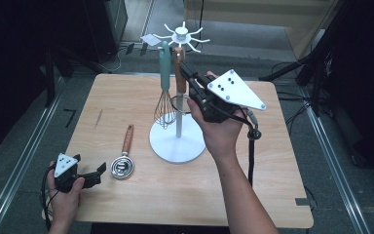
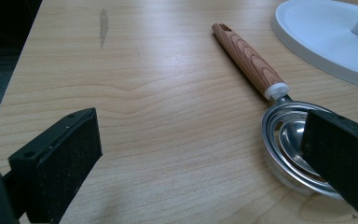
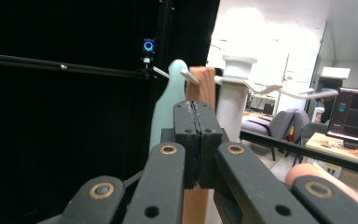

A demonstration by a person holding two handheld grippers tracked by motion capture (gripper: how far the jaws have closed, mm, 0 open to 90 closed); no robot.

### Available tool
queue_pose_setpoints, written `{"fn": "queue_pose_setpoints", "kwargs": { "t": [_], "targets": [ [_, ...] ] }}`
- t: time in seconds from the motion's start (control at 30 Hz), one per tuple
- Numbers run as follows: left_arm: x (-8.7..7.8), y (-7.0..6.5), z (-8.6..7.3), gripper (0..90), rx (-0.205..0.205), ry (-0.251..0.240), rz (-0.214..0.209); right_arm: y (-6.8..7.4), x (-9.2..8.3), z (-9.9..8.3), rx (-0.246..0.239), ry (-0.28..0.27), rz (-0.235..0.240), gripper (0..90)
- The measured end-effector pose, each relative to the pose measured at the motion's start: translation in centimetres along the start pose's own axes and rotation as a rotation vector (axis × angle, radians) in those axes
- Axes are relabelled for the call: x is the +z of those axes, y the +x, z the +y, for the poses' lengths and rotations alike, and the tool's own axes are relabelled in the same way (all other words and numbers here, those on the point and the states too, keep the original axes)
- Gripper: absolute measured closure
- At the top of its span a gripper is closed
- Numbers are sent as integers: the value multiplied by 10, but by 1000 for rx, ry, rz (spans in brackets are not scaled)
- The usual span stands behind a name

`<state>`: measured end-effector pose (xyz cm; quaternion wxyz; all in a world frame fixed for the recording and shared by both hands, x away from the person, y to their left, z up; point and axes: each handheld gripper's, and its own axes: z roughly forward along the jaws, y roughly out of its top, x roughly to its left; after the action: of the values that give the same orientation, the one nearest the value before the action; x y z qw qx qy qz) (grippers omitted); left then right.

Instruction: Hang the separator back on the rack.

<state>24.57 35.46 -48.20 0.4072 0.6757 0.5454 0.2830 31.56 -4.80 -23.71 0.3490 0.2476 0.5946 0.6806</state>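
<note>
A white hook stand (image 1: pixel 177 141) rises at the table's middle. On it hang a teal-handled whisk (image 1: pixel 164 97) and a wooden-handled utensil (image 1: pixel 178 73) side by side. My right gripper (image 1: pixel 185 67) is held high with its tips against that wooden handle (image 3: pixel 201 79), jaws pressed together; I see nothing between them. The teal handle (image 3: pixel 168 102) and the stand's pole (image 3: pixel 233 93) rise just beyond. A metal strainer spoon with a wooden handle (image 1: pixel 122 163) lies flat left of the stand base (image 2: pixel 326 37). My left gripper (image 1: pixel 97 173) rests open beside its bowl (image 2: pixel 284 135).
The wooden table (image 1: pixel 141 204) has a dark smear (image 1: pixel 97 119) at its left. Black stands and cables ring the table on the floor. In the right gripper view a monitor (image 3: pixel 354 112) and office chairs sit far off.
</note>
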Motion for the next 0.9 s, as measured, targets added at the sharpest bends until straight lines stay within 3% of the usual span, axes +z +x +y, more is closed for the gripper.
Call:
{"fn": "queue_pose_setpoints", "kwargs": {
  "t": [0.2, 0.43, 0.6, 0.67, 0.77, 0.9],
  "targets": [
    [1, -1, 0, 0, 12, 12, 4, -9, -12, -10, 8, 22, -22, 891],
    [3, -5, 1, 58, 47, 38, 10, -22, -35, -38, 32, 74, -73, 824],
    [4, -9, 3, 138, 75, 88, -43, -32, -55, -63, 62, 132, -100, 761],
    [5, -11, 4, 144, 74, 111, -86, -35, -63, -72, 67, 145, -102, 732],
    [8, -19, 3, 151, 116, 133, -86, -39, -75, -86, 82, 171, -118, 695],
    [9, -23, 4, 172, 104, 131, -70, -42, -90, -101, 97, 203, -136, 669]
  ]
}}
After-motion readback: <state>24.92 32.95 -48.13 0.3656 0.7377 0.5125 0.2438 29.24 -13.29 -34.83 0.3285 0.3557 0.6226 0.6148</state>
